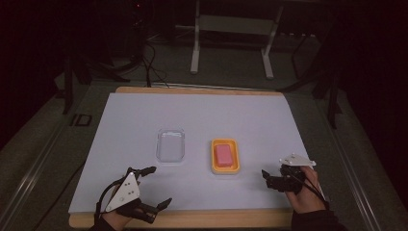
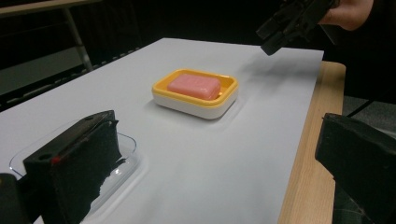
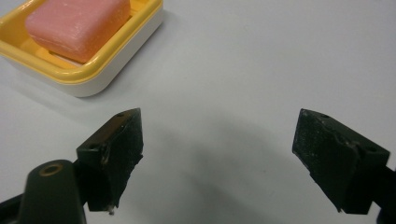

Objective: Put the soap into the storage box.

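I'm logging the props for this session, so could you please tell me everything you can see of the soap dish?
The soap dish is a rounded rectangular tray with a yellow top and rim over a white base, plastic by its look. It sits flat on the white sheet, right of the clear lid, and holds a pink soap bar. No hand-held gripper touches it.

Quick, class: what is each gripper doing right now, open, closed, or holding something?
Left gripper: open, holding nothing, near the clear lid.
Right gripper: open, holding nothing, beside the soap dish.
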Action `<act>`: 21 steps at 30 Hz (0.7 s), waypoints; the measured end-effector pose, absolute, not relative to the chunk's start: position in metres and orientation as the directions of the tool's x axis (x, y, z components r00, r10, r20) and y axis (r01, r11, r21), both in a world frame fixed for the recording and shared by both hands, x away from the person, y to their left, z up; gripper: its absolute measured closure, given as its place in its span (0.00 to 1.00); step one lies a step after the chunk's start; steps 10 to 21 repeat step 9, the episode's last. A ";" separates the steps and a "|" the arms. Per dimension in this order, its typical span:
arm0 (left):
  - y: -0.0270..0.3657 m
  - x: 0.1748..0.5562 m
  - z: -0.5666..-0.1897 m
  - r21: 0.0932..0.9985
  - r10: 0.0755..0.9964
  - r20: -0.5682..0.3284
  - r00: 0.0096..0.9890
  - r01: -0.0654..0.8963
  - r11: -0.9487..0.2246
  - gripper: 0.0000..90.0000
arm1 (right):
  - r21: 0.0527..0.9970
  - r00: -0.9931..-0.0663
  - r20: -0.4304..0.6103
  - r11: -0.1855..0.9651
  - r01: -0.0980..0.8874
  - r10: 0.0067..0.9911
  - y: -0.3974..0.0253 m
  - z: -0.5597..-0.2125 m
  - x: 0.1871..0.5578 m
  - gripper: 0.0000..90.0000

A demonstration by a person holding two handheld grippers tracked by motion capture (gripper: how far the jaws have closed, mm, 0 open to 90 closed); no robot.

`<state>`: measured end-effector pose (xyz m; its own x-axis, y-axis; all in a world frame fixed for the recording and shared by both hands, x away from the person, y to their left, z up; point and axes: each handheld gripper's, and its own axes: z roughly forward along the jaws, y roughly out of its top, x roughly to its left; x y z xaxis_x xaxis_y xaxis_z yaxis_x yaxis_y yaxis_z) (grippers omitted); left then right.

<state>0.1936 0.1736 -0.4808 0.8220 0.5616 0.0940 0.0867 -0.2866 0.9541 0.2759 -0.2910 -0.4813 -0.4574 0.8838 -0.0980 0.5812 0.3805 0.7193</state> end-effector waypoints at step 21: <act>0.173 0.194 -0.481 0.954 0.561 0.091 0.823 0.089 -0.286 0.01 | 0.723 -0.444 -0.080 0.359 0.591 0.892 -0.293 -0.481 0.277 0.19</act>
